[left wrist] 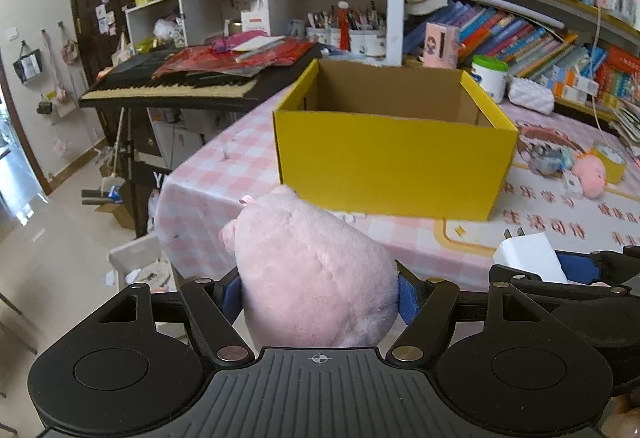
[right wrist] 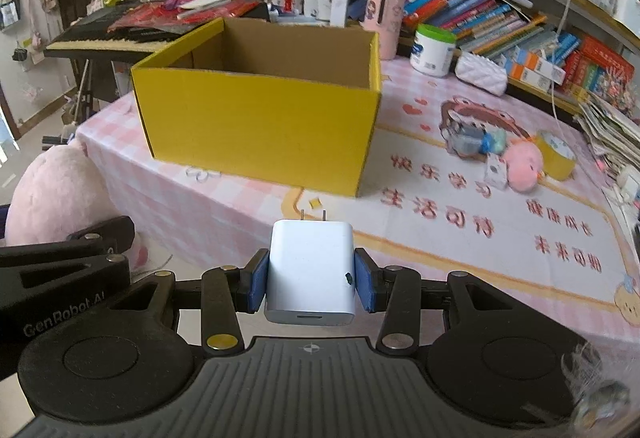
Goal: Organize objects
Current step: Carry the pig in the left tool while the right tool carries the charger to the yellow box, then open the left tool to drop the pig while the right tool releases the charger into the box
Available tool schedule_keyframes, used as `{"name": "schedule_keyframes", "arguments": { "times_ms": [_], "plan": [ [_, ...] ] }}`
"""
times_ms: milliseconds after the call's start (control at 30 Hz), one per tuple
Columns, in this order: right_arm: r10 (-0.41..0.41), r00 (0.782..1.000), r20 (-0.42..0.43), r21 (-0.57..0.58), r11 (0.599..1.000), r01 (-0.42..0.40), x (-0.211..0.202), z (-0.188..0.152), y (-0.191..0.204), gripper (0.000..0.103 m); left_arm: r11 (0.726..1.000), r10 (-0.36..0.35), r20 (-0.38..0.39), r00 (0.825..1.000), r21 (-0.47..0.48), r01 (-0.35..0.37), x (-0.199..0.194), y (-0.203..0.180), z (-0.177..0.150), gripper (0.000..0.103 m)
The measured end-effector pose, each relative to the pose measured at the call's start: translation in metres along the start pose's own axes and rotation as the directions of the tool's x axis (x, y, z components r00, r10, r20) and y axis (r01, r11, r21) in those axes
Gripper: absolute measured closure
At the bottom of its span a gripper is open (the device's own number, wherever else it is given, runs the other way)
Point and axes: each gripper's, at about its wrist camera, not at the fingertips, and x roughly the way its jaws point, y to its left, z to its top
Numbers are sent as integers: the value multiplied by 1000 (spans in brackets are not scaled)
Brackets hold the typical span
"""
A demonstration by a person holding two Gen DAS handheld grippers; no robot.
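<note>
Left gripper (left wrist: 320, 288) fingers clamp a soft pink plush pig toy (left wrist: 316, 274), approx half open. Right gripper (right wrist: 311, 284) fingers pinch a white square plug charger (right wrist: 310, 270), prongs fwd. Both held near the open yellow cardboard box (right wrist: 260, 122) on pink-checked worktop (right wrist: 224, 206).

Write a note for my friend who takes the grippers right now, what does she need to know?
Left gripper: fingers shut on the big pink plush pig, held in front of the yellow box.
Right gripper: fingers shut on the white charger plug, prongs pointing toward the box.
The box stands open on the pink table mat; no items can be seen inside from here, though its floor is hidden.
Done: both things picked up.
Left: drop the pig and plug into the box, then probably fetch the small pink plush, the yellow tape roll and the bits beside them.
</note>
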Motion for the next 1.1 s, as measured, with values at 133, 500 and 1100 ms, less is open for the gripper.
{"name": "schedule_keyframes", "arguments": {
  "times_ms": [133, 500, 1100],
  "plan": [
    [32, 999, 35, -18, 999, -31, 8, 17, 1, 61, 999, 21, 34, 999, -37, -20, 7, 3, 14, 32],
    [80, 969, 233, -39, 997, -73, 27, 90, -18, 61, 996, 55, 180, 982, -79, -41, 32, -8, 78, 31],
    [117, 971, 209, -192, 978, -76, 128, 144, -26, 62, 993, 119, 130, 984, -42, -114, 100, -27, 129, 31]
  ]
}}
